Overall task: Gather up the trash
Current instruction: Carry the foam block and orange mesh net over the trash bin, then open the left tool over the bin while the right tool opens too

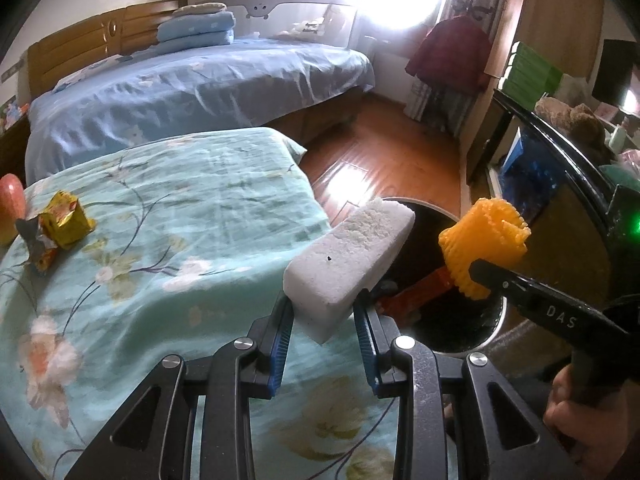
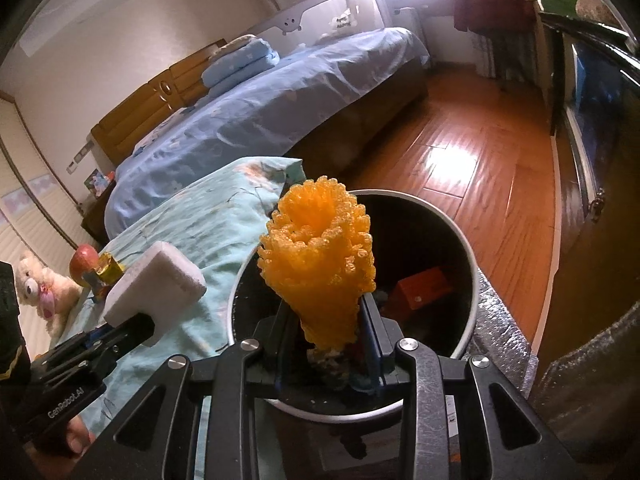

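The left gripper (image 1: 324, 316) is clamped on a foam block (image 1: 348, 264); the bin (image 2: 474, 280) lies just ahead and right of it. The right gripper (image 2: 330, 328) is clamped on an orange net (image 2: 320, 256), directly above the bin opening. A red box (image 2: 420, 288) already lies inside. Both pieces await release. A gold wrapper (image 1: 66, 220) remains on the counter (image 1: 180, 208), far left of the left gripper, beside an apple (image 1: 10, 208).

A surface draped in a pale green floral cloth (image 1: 168, 216) carries a crumpled gold wrapper (image 1: 66, 220) with a reddish apple (image 1: 10, 210) just beside it at the far left edge. To the cloth's right, a round white-rimmed bin (image 2: 470, 264) stands on the wooden floor (image 2: 480, 152), with an orange box (image 2: 420, 288) lying inside it.
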`<state>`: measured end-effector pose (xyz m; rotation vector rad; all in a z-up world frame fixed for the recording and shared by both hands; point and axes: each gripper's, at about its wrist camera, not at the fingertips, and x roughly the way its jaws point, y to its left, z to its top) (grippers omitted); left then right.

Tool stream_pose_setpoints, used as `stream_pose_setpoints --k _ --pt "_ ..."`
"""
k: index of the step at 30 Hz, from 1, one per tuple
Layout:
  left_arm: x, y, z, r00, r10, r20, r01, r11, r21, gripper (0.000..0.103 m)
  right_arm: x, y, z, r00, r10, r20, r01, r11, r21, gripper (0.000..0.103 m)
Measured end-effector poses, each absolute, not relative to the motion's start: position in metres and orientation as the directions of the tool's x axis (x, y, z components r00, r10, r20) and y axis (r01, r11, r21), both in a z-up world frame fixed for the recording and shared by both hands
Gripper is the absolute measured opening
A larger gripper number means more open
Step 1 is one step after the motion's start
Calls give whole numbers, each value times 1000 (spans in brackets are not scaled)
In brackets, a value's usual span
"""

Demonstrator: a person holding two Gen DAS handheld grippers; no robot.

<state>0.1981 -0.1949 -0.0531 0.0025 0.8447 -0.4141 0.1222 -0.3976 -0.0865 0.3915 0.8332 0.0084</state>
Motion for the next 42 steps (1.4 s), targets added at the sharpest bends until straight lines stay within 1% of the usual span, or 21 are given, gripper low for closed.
stream_pose_setpoints --k 21,34,37,39,42 --pt "212 -232 -55 577 -357 -734 390 911 -136 31 134 -412 -90 661 144 -736 160 932 326 33" --pt "219 -243 -57 564 -359 -743 396 908 -138 32 139 -418 -94 649 144 -747 170 930 327 34" --pt "222 -245 -57 558 -364 -746 399 906 -144 35 141 -421 -95 646 145 -749 179 926 334 34" --pt "222 -246 -57 555 -368 -746 399 905 -149 36 141 -423 -95 646 146 -749 183 923 338 38" --pt "223 -245 -57 550 -376 -745 403 902 -158 46 142 -426 -96 644 150 -750 189 919 346 45"
